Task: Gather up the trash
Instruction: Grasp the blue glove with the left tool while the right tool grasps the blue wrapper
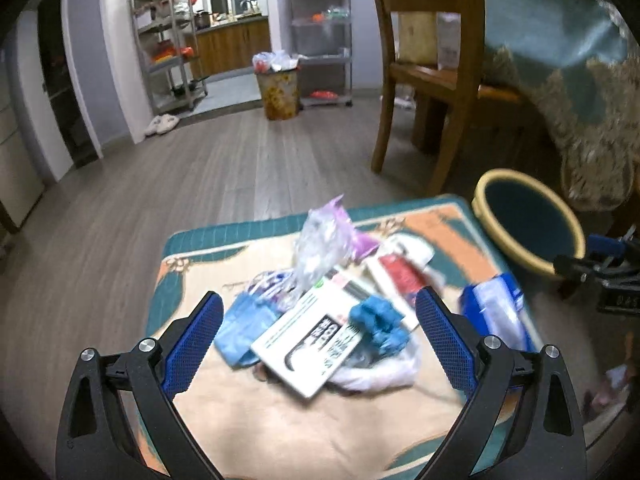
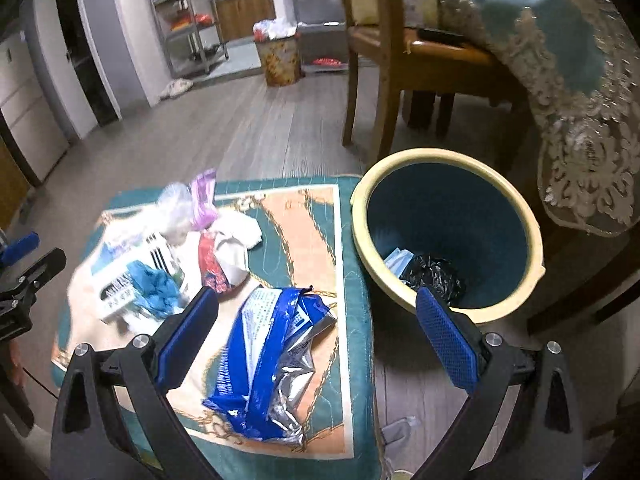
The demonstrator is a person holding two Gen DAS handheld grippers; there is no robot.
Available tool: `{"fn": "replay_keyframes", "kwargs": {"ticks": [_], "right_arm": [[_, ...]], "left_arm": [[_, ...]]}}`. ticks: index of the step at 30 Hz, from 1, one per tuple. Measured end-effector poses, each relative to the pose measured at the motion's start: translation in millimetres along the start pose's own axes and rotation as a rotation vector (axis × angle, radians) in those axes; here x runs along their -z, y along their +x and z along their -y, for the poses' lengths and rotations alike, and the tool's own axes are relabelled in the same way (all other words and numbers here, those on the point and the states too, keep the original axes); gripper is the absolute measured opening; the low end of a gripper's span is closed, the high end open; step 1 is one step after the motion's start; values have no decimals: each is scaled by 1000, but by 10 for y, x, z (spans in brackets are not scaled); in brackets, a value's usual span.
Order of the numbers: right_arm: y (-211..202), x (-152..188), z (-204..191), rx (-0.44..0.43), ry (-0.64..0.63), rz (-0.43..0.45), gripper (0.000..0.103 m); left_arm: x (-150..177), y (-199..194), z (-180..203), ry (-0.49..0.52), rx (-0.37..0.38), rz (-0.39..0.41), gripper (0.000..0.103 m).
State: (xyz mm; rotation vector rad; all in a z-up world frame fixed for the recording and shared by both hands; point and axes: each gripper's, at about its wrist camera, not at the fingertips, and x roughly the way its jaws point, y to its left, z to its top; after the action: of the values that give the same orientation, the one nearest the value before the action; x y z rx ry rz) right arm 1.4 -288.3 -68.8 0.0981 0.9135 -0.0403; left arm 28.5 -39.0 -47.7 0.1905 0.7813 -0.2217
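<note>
Now hovering over the mat (image 1: 208, 412), left gripper (image 1: 320, 344) spread wide and holding nothing, with mask (image 1: 240, 332), card (image 1: 308, 344) and glove (image 1: 378, 322) heaped between its fingers. Best to drop low, straddle the glove alone, avoid the card edge. Further right, right gripper (image 2: 318, 334) likewise parted and empty above the wrapper (image 2: 268, 364); pinch the crumpled middle, then swing right to the bin (image 2: 500, 308). Print on card and wrapper too blurred to read.
</note>
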Motion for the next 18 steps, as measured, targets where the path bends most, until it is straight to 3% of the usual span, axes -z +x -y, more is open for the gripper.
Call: {"fn": "replay_keyframes", "kwargs": {"ticks": [5, 12, 18], "right_arm": [[266, 45, -2, 11, 1, -71, 97], [439, 126, -90, -2, -45, -126, 97], [550, 196, -172, -39, -81, -188, 95]], "left_arm": [[121, 253, 44, 65, -19, -66, 96], [177, 419, 223, 105, 8, -100, 96], [186, 556, 287, 86, 44, -141, 94]]}}
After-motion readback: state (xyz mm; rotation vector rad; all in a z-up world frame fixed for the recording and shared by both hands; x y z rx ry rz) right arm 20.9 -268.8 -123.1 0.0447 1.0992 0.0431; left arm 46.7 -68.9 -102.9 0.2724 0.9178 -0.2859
